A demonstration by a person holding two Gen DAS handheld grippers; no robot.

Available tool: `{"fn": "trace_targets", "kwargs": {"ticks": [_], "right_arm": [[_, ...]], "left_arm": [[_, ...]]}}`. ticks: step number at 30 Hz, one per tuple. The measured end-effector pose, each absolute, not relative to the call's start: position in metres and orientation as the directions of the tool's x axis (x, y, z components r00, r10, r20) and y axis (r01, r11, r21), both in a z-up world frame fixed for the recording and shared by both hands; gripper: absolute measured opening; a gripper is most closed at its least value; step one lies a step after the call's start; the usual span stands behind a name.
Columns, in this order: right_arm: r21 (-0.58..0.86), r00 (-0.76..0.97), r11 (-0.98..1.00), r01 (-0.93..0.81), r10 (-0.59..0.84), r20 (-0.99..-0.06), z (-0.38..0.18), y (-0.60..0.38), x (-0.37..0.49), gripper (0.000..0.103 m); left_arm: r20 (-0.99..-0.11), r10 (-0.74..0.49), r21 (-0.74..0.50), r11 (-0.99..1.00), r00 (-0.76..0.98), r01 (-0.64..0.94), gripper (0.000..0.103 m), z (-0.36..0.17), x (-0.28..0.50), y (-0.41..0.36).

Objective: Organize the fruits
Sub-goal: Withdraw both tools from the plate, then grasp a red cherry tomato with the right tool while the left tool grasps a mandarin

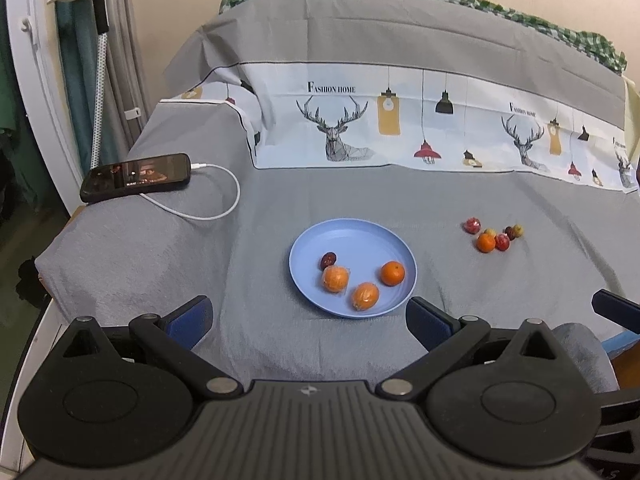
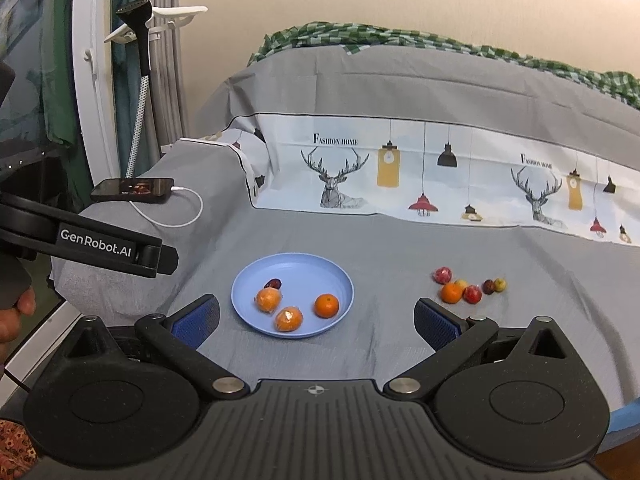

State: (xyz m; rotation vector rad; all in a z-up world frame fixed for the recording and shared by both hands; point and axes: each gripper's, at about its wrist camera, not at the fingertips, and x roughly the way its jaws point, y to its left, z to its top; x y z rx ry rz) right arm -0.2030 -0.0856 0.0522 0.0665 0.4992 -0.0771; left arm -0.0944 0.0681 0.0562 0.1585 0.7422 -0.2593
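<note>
Though wide apart, both hand-held grippers (image 1: pixel 308 322) (image 2: pixel 316 322) empty.

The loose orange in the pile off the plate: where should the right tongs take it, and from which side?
Grip the loose orange across its round middle, coming from above and the near side. A red fruit touches its right and a yellowish one sits just behind, so a left-right pinch looks crowded; near-far seems clearer. The right tongs are open.

1 plate (image 1: pixel 304 248), 4 oranges (image 1: pixel 392 273), 6 small fruits (image 1: pixel 503 242), 1 phone (image 1: pixel 136 178)
</note>
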Motion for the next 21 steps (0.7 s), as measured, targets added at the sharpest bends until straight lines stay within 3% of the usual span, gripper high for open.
{"fn": "trace_targets", "kwargs": {"ticks": [9, 21], "right_arm": [[0.117, 0.877, 0.98, 0.16, -0.087, -0.472, 0.045, -0.11, -0.197, 0.102], [0.167, 0.788, 0.87, 0.464, -0.319, -0.527, 0.001, -0.218, -0.148, 0.102]], "left_arm": [[-0.711, -0.146, 0.088, 0.952, 0.688, 0.293, 0.103, 0.045, -0.076, 0.055], [-0.744, -0.118, 0.146, 0.932, 0.658, 0.332, 0.103, 0.026, -0.017, -0.01]]}}
